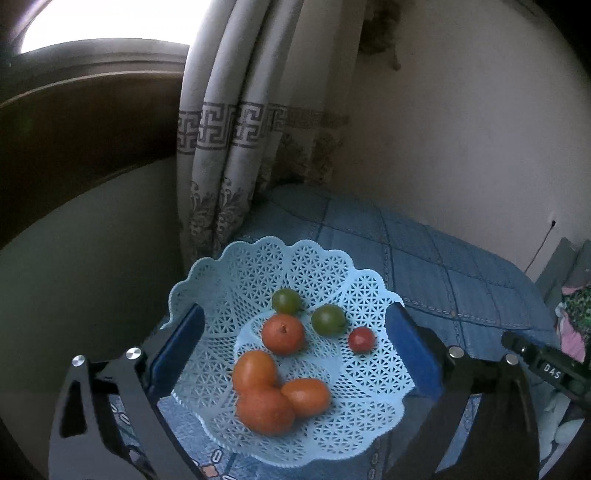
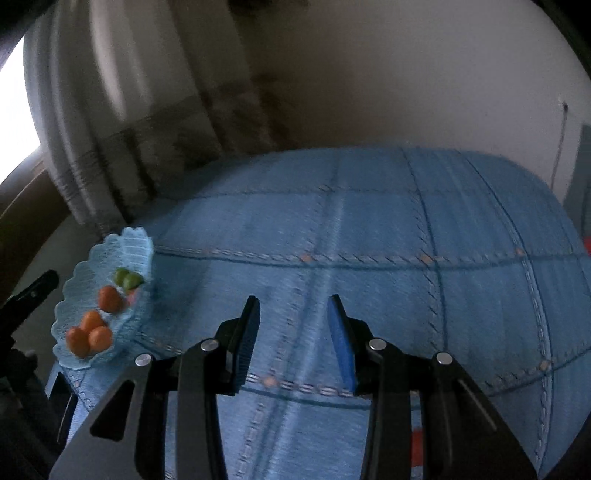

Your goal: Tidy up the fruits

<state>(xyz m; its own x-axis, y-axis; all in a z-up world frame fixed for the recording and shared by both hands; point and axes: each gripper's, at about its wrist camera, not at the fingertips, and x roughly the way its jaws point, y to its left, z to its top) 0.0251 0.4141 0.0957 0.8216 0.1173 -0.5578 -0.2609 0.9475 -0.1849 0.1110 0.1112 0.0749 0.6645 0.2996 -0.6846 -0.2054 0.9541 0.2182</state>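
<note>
You're in a home, likely a bedroom: beyond your left fingers hangs a cream curtain with a grey key-pattern band [image 1: 236, 125] beside a bright window [image 1: 110, 26], and under them spreads a blue quilted, stitched bedcover [image 2: 369, 229].

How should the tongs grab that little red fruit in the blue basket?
Take the little red fruit from above, pinching across its round middle. It lies alone on the right side of the lacy blue basket, apart from the green fruits, so fingers fit either side. The left tongs already stand open over the basket.
</note>
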